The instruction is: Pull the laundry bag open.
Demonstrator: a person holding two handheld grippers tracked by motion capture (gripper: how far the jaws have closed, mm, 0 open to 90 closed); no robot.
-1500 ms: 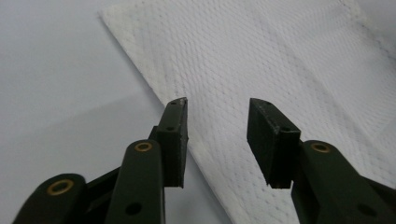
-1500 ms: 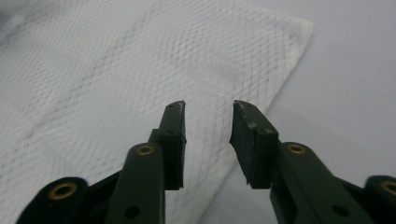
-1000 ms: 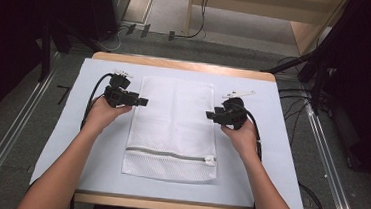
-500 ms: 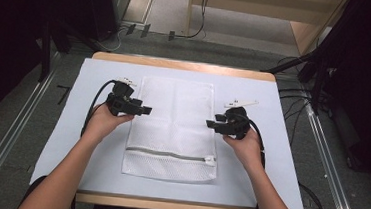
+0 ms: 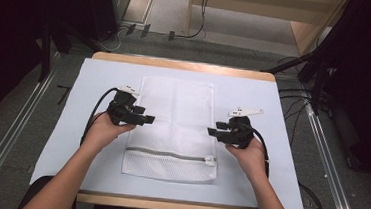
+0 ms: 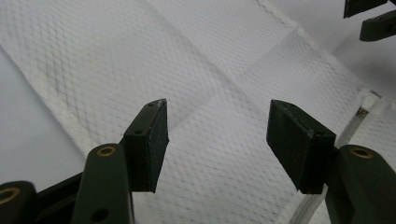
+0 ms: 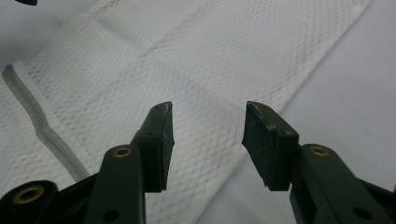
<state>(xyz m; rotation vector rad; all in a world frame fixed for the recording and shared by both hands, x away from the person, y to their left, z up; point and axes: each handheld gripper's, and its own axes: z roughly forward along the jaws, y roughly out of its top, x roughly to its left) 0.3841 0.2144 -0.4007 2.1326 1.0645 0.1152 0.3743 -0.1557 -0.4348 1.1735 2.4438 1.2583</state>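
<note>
The white mesh laundry bag (image 5: 174, 128) lies flat in the middle of the table (image 5: 281, 137), zipper (image 5: 169, 155) at its 6 o'clock end. The left gripper (image 5: 148, 119), at its 9 o'clock edge, has just been opening with nothing between the jaws; the right gripper (image 5: 210, 132), at 3 o'clock, is spread too.

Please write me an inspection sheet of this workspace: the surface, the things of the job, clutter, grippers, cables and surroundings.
Surface: wooden table under a pale blue sheet, flat.
Job's things: white mesh laundry bag lies flat mid-table, zipper near the person's edge looks closed.
Clutter: nothing seen.
Grippers: left gripper at the bag's left edge, its jaws have just been opening, nothing between the fingers; right gripper at the bag's right edge, open, empty.
Cables: one black cable trails from the left gripper, another from the right; more lie on the floor at the right.
Surroundings: grey floor, metal rails, dark stands around.
</note>
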